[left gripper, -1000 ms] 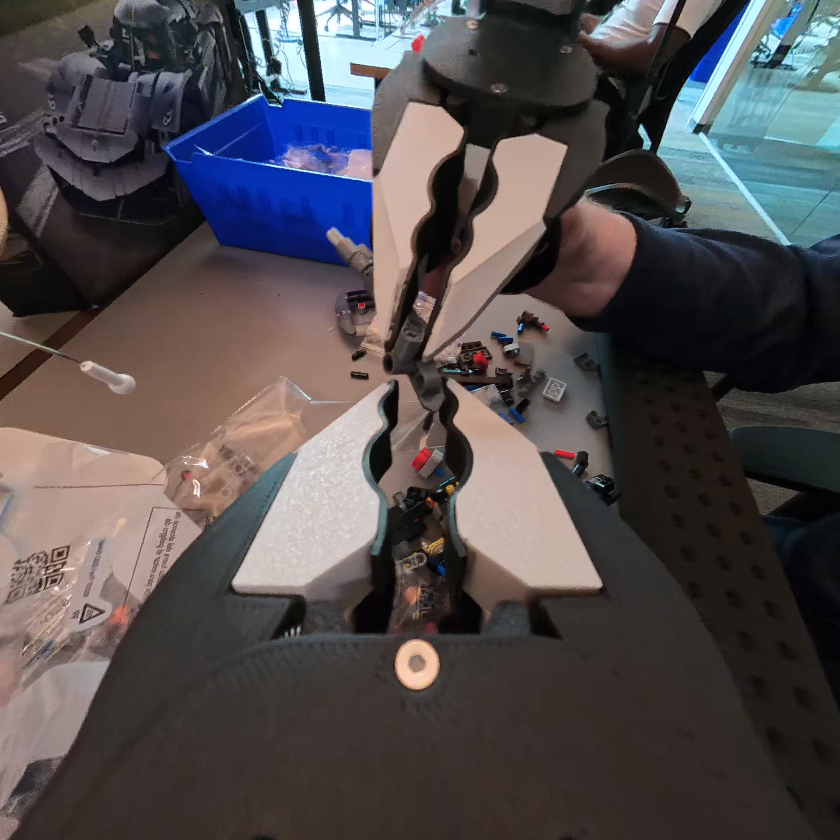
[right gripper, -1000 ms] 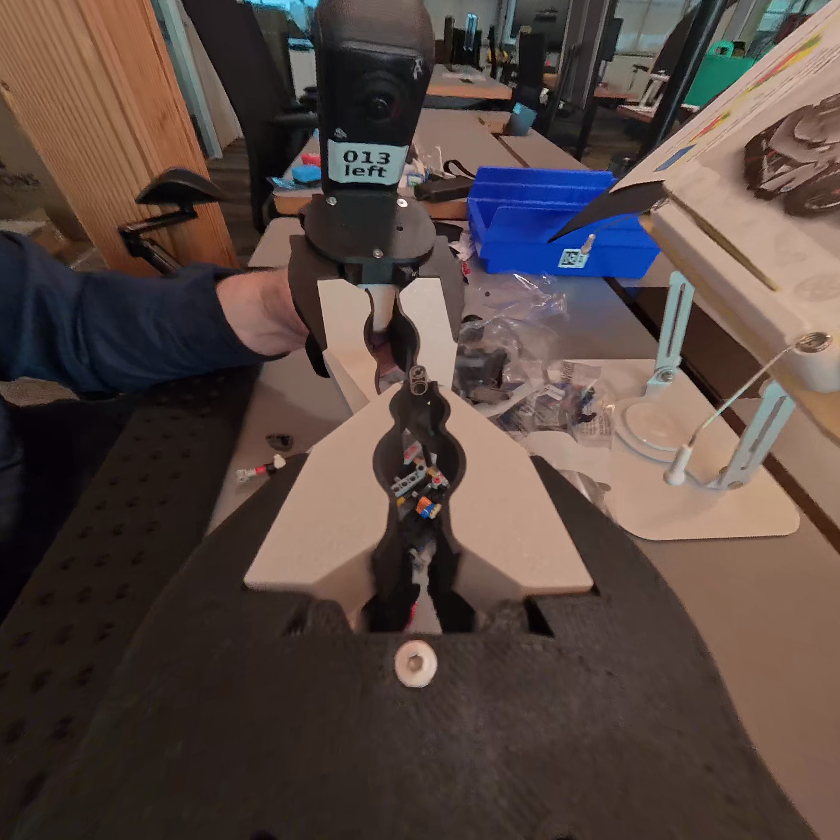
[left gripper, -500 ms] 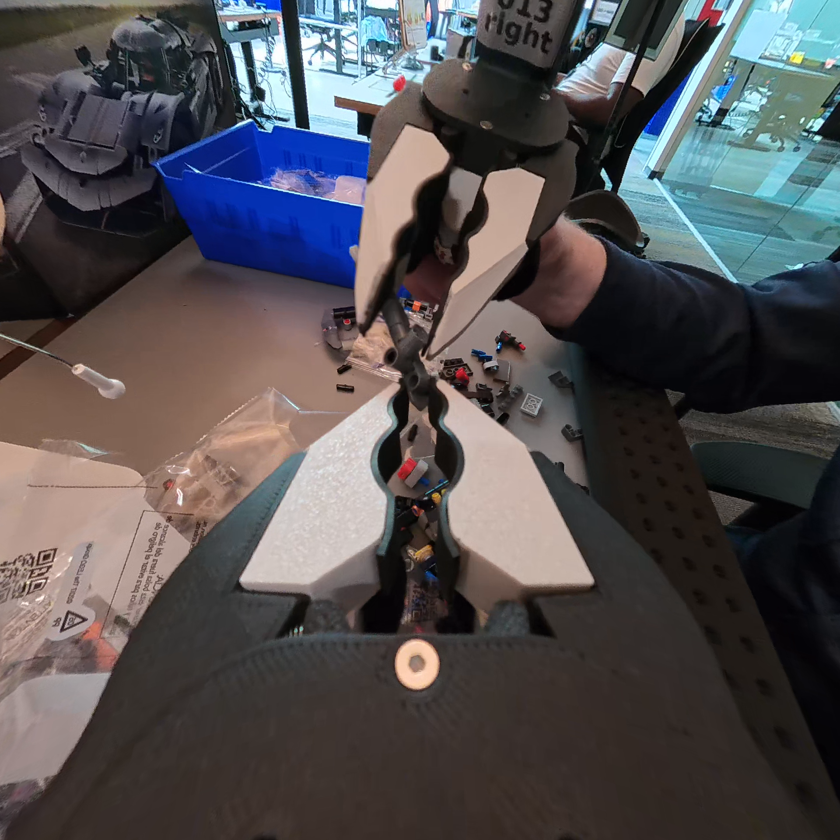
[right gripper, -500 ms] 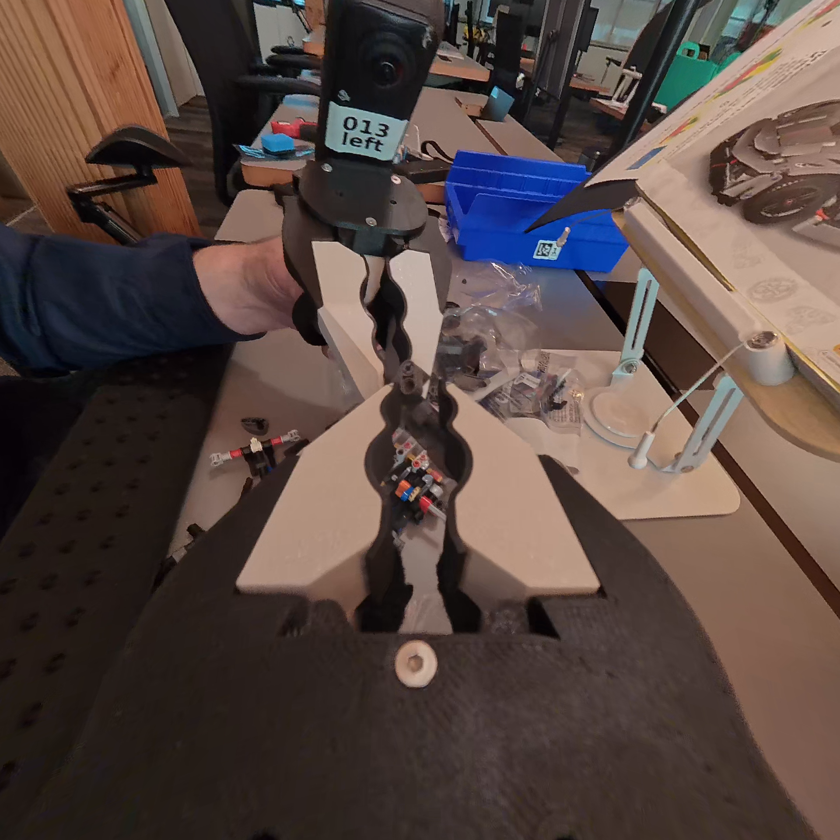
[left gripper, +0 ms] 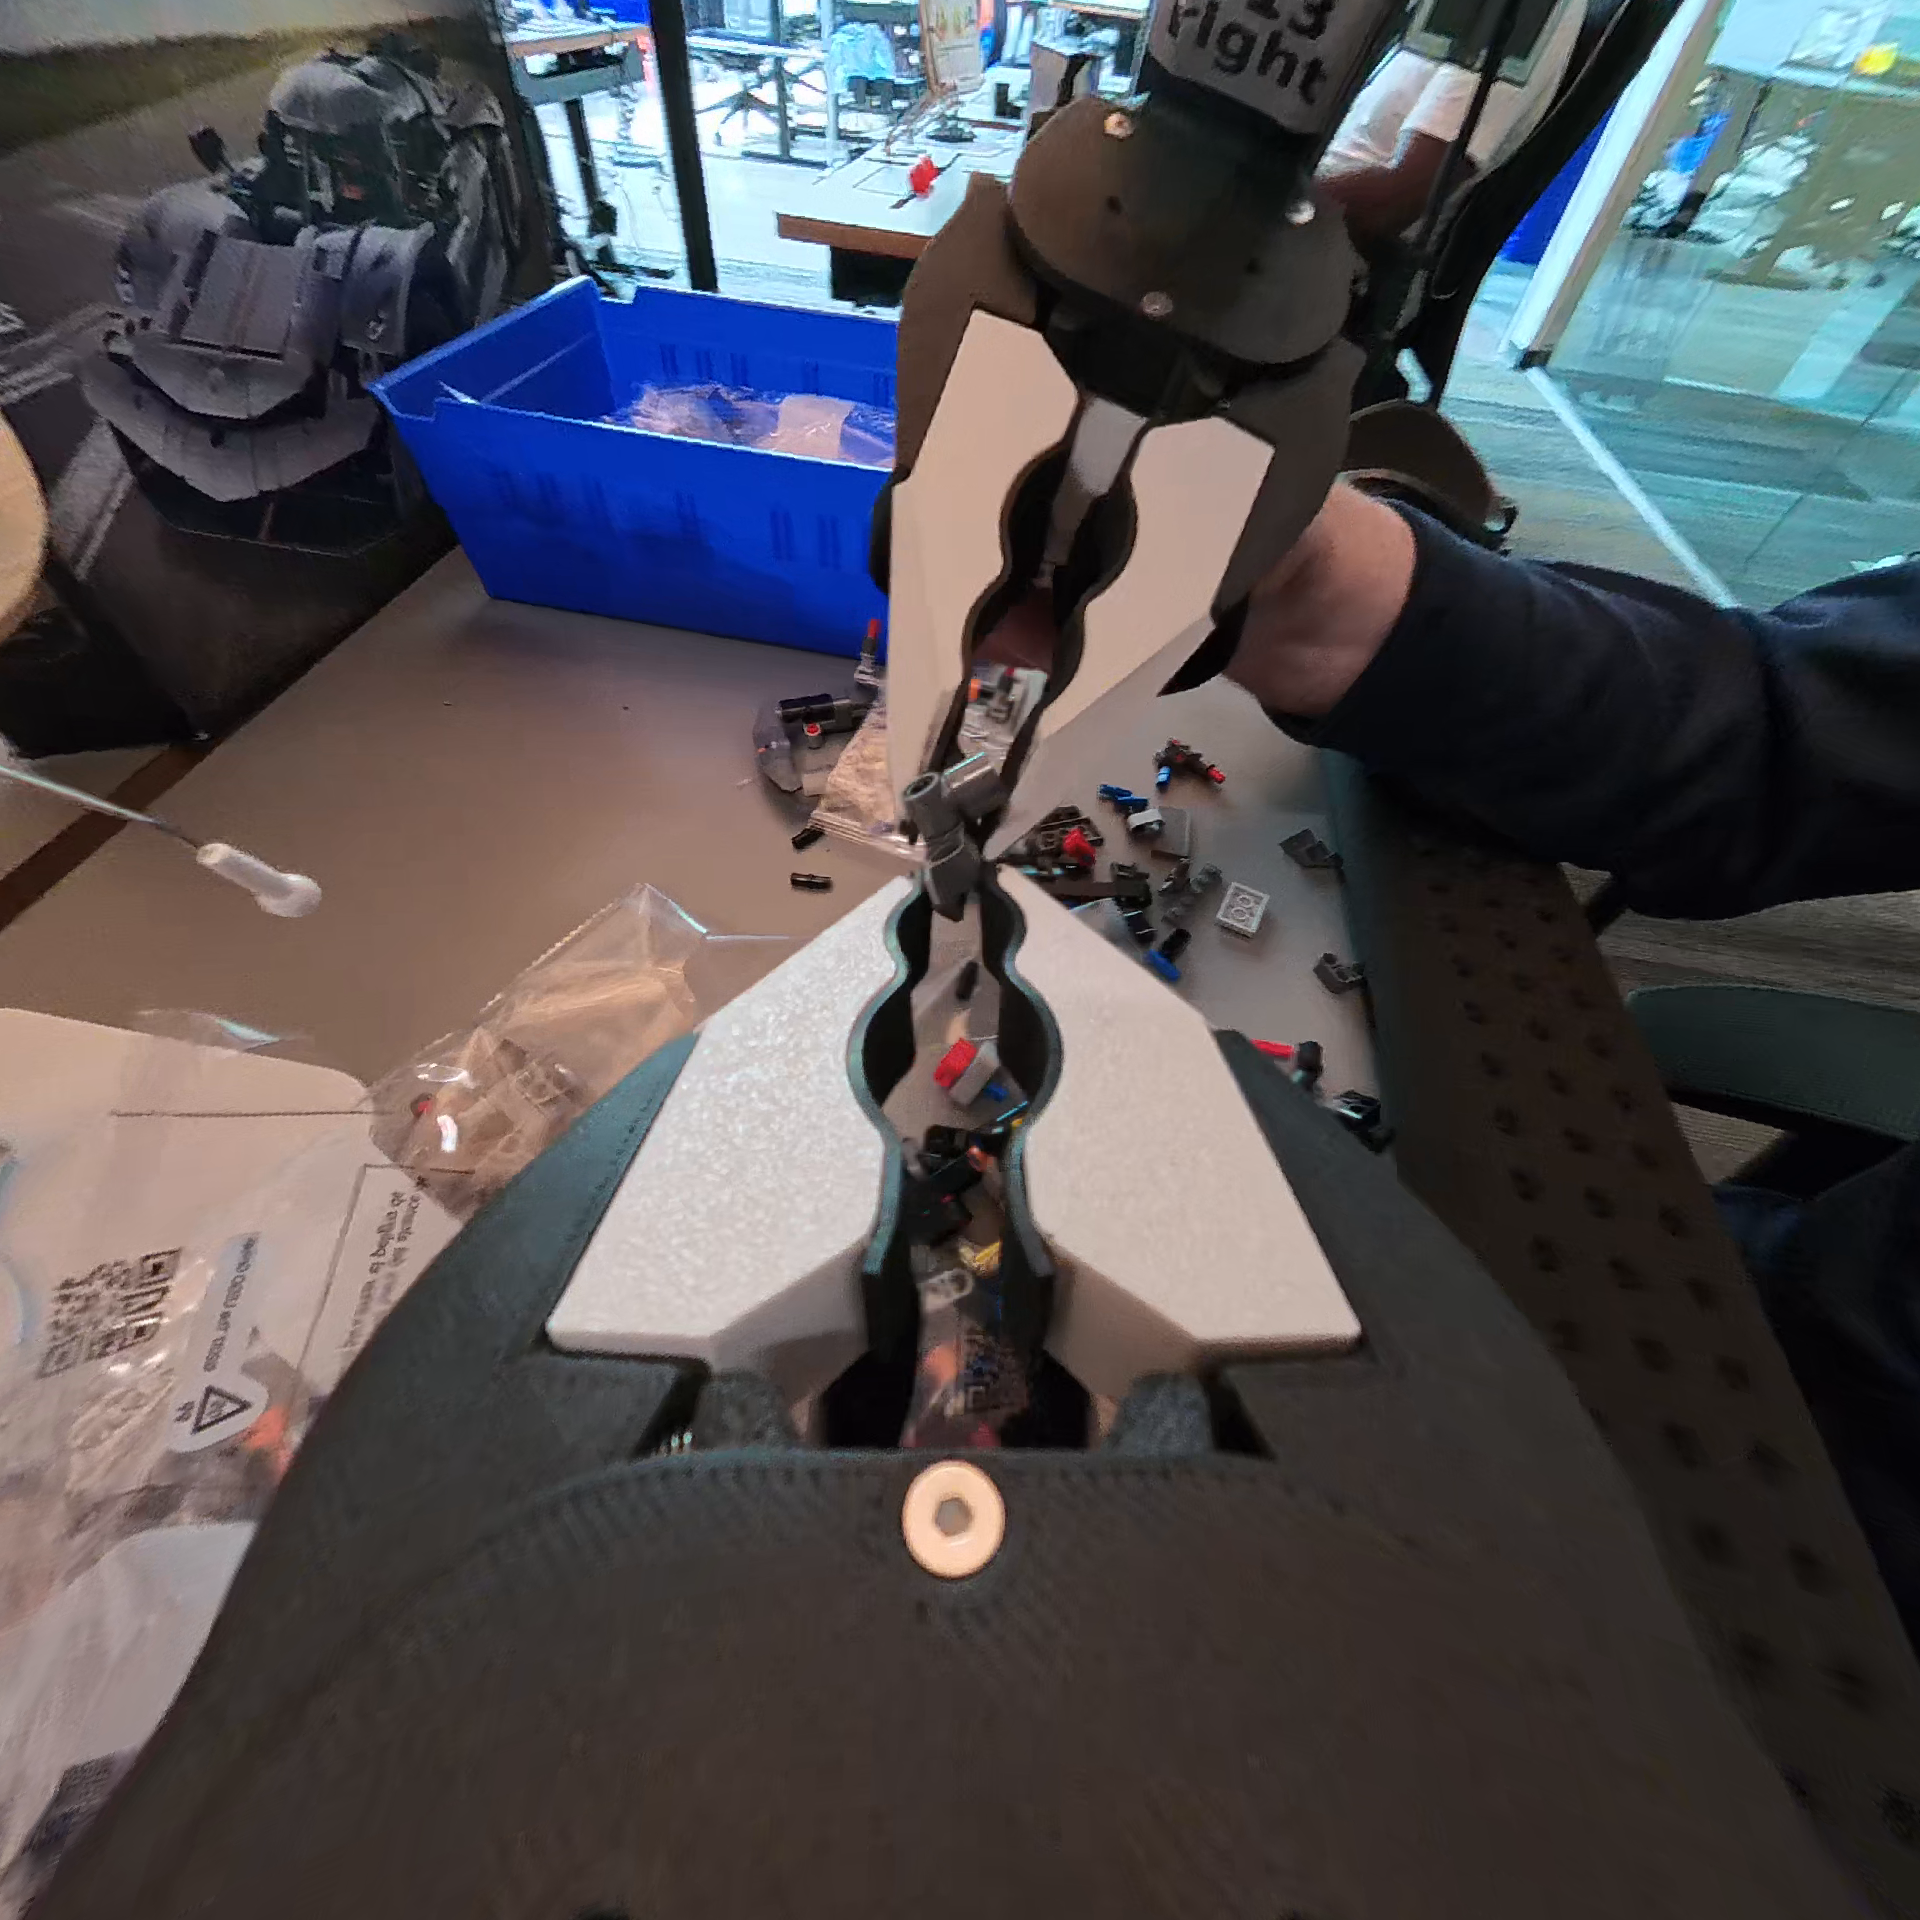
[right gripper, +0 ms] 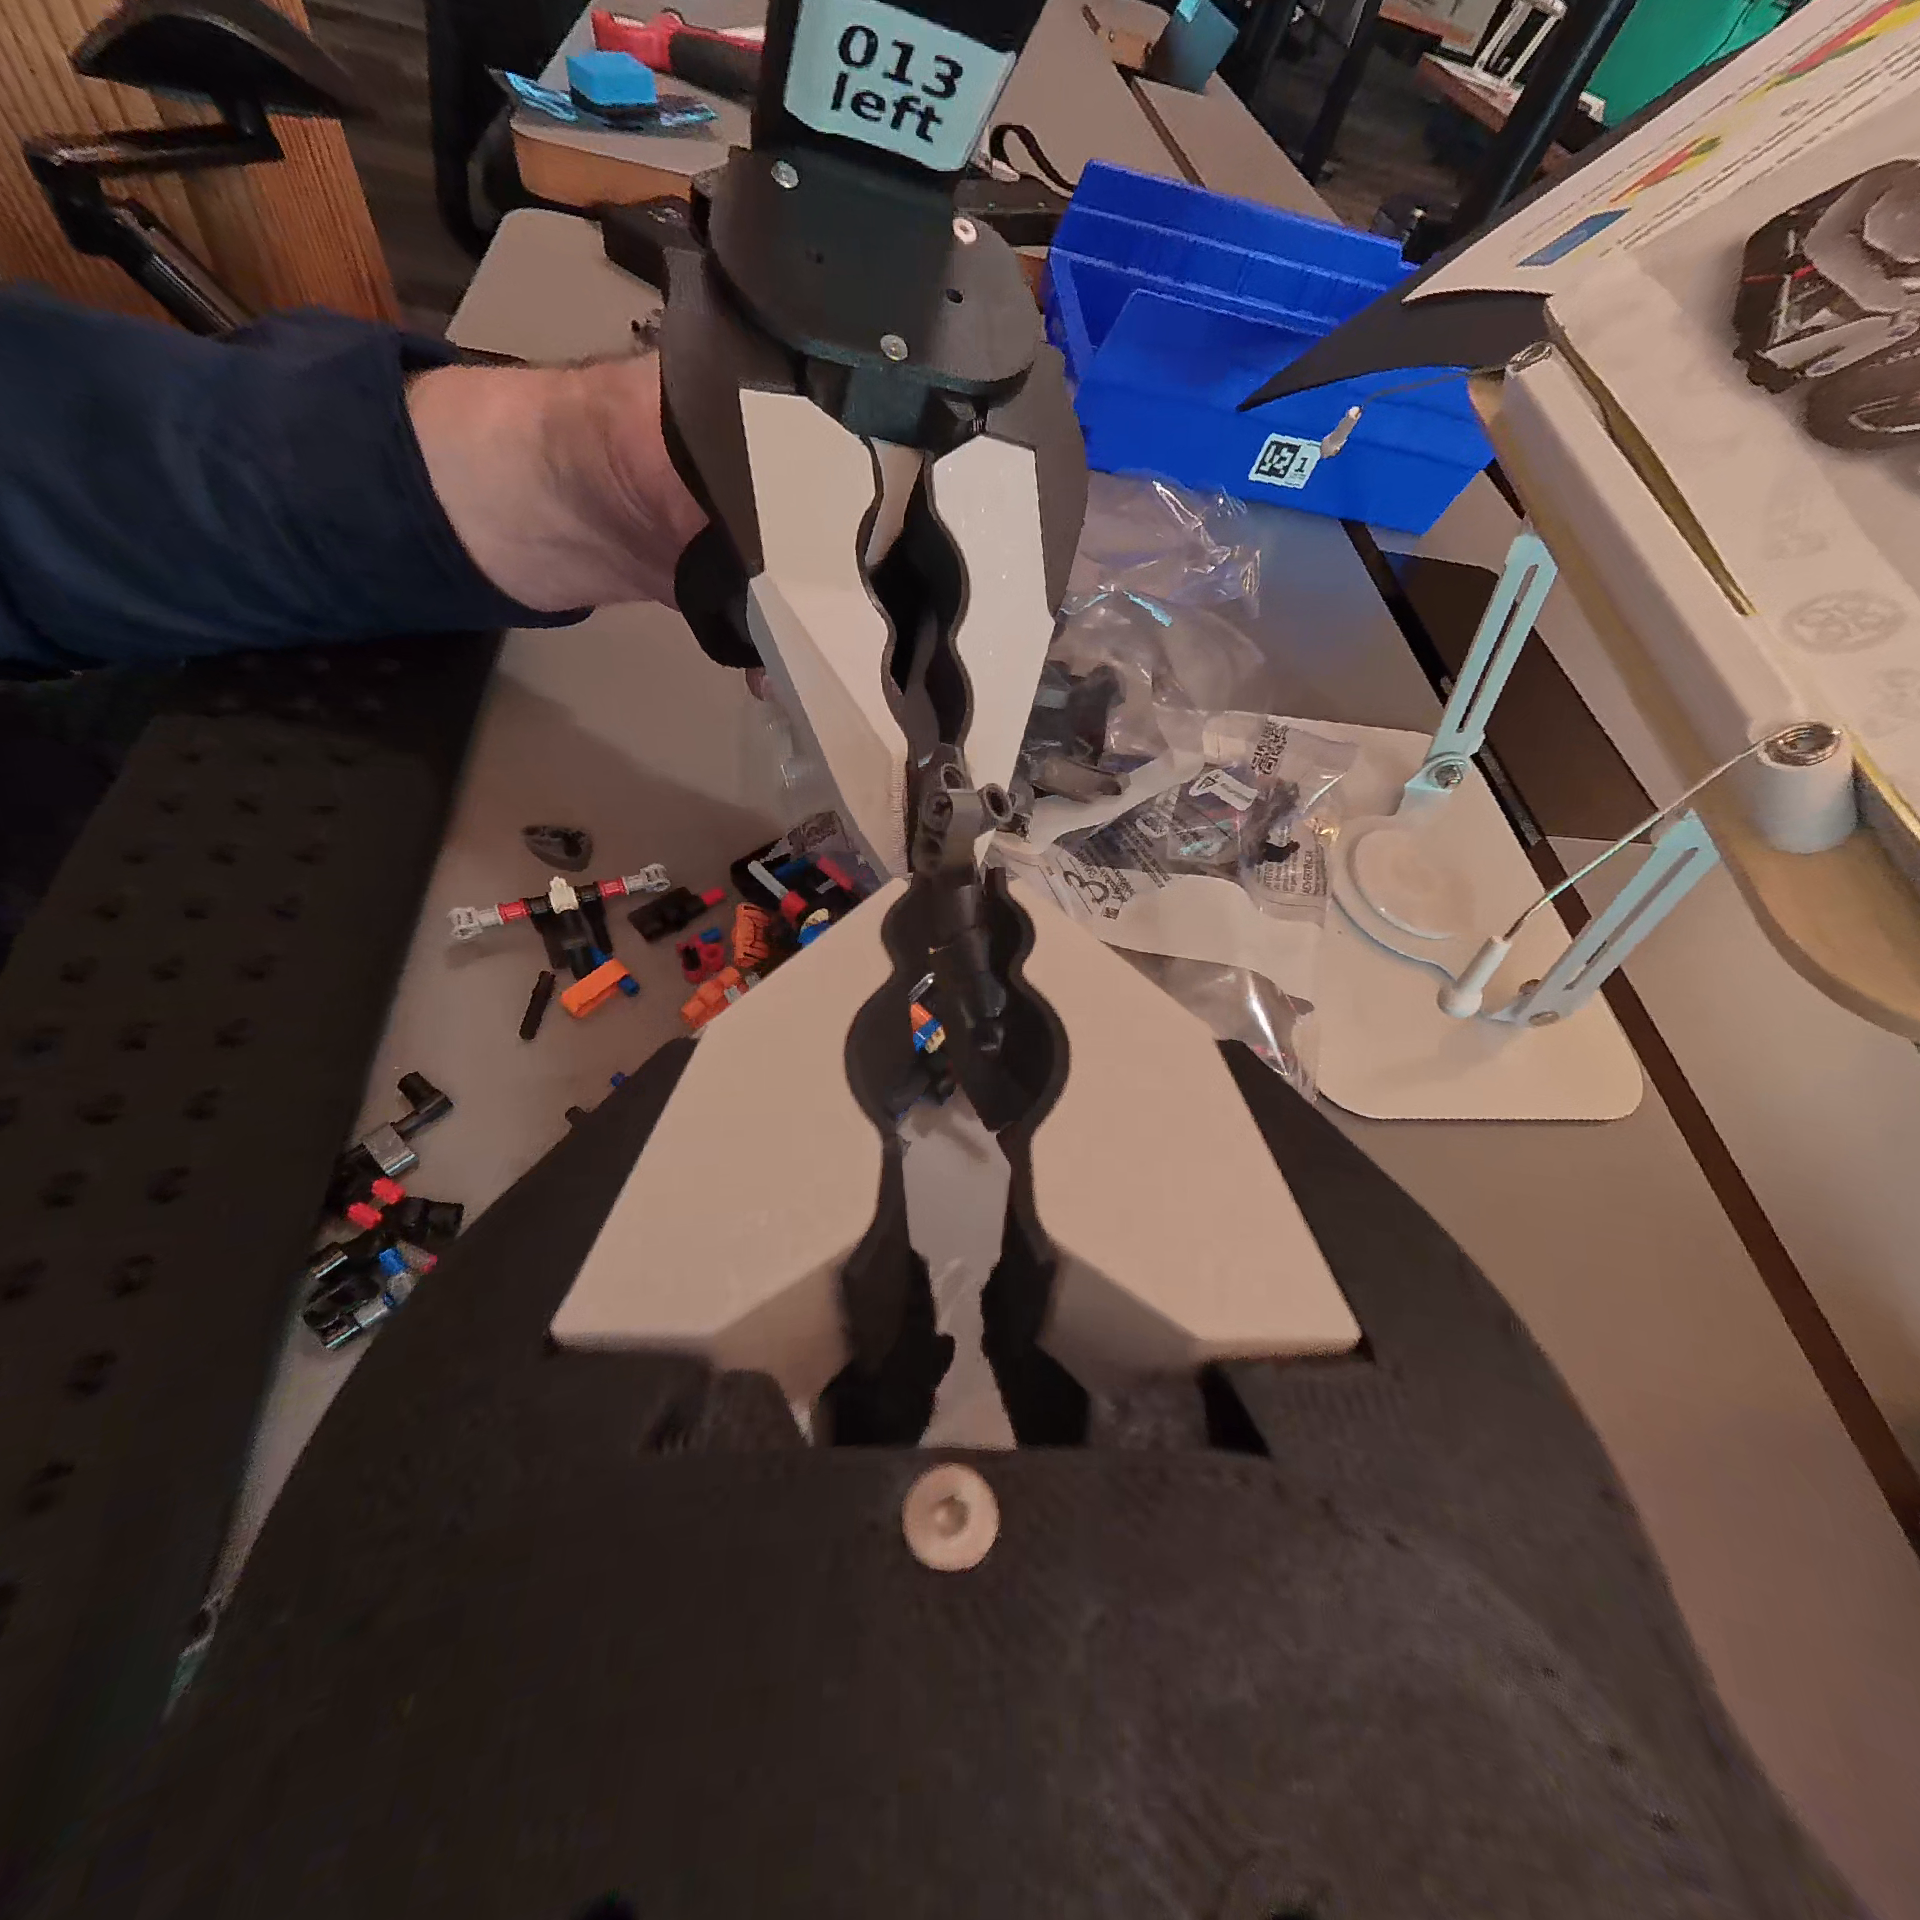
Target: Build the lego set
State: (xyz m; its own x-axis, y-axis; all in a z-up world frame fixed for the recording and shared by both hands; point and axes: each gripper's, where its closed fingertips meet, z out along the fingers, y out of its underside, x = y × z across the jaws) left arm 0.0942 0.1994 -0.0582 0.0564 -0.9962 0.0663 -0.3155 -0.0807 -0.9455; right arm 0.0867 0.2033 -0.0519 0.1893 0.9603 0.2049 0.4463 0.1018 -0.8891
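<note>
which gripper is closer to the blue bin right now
Left, by a small margin, as far as I can judge. The left gripper sits on the side of the table toward the blue bin; the right gripper meets it tip to tip above the loose pieces, reaching from the opposite edge.

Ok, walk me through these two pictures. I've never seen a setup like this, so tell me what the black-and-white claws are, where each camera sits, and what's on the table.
No robot here: a person holds a two-finger gripper in each hand. Each picture comes from a camera on one gripper, looking along its fingers, so each view also shows the other gripper opposite. The left gripper and right gripper meet tip to tip, both shut on a small grey lego piece held above the table. Loose bricks and plastic bags lie below, a blue bin stands behind, and an instruction booklet rests on a stand.
</note>
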